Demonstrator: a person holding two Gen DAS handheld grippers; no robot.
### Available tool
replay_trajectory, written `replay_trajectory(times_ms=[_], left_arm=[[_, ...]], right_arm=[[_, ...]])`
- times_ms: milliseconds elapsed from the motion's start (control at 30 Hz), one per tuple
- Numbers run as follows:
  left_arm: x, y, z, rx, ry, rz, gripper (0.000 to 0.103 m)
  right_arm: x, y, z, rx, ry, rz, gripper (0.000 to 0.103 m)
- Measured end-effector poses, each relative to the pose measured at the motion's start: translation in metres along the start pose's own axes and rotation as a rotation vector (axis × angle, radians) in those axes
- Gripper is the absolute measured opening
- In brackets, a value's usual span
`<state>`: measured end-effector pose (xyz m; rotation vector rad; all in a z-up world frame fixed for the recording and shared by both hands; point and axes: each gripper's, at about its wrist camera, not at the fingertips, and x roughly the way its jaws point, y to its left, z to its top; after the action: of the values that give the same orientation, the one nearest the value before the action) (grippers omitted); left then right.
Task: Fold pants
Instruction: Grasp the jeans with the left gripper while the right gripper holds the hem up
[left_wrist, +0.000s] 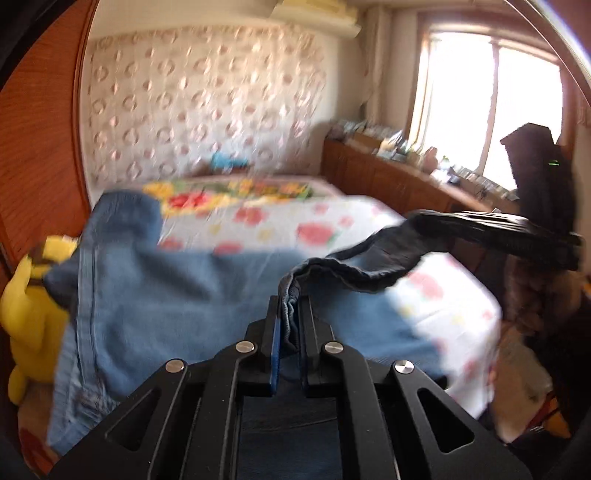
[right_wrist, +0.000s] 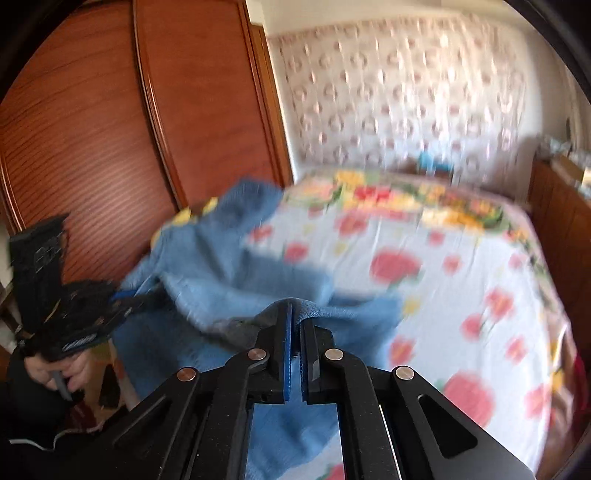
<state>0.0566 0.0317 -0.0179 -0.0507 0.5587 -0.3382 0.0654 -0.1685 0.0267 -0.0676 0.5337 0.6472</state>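
Blue denim pants (left_wrist: 166, 295) hang lifted above the bed, stretched between my two grippers. My left gripper (left_wrist: 290, 306) is shut on the dark waistband edge (left_wrist: 351, 269), which runs right to my right gripper (left_wrist: 436, 221), also clamped on it. In the right wrist view my right gripper (right_wrist: 295, 314) is shut on a fold of the pants (right_wrist: 229, 280); the left gripper (right_wrist: 122, 301) shows at the left, held by a hand, gripping the same cloth. The far legs trail toward the wardrobe.
The bed carries a white sheet with red flowers (right_wrist: 424, 266) and a flowered blanket (left_wrist: 229, 192) at its head. A wooden wardrobe (right_wrist: 92, 129) stands left. A yellow plush toy (left_wrist: 29, 306) sits at the bed's left. A cluttered wooden sideboard (left_wrist: 406, 173) runs under the window.
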Motion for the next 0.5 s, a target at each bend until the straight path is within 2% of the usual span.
replay_trajectory(times_ms=[233, 500], left_arm=[[-0.052, -0.018, 0.034, 0.042, -0.106, -0.020, 0.009], [-0.087, -0.003, 0.037, 0.012, -0.145, 0.007, 0.009]], right_arm=[[-0.018, -0.001, 0.063, -0.008, -0.120, 0.035, 0.002], [0.010, 0.032, 0.095, -0.097, -0.135, 0.086, 0.002]])
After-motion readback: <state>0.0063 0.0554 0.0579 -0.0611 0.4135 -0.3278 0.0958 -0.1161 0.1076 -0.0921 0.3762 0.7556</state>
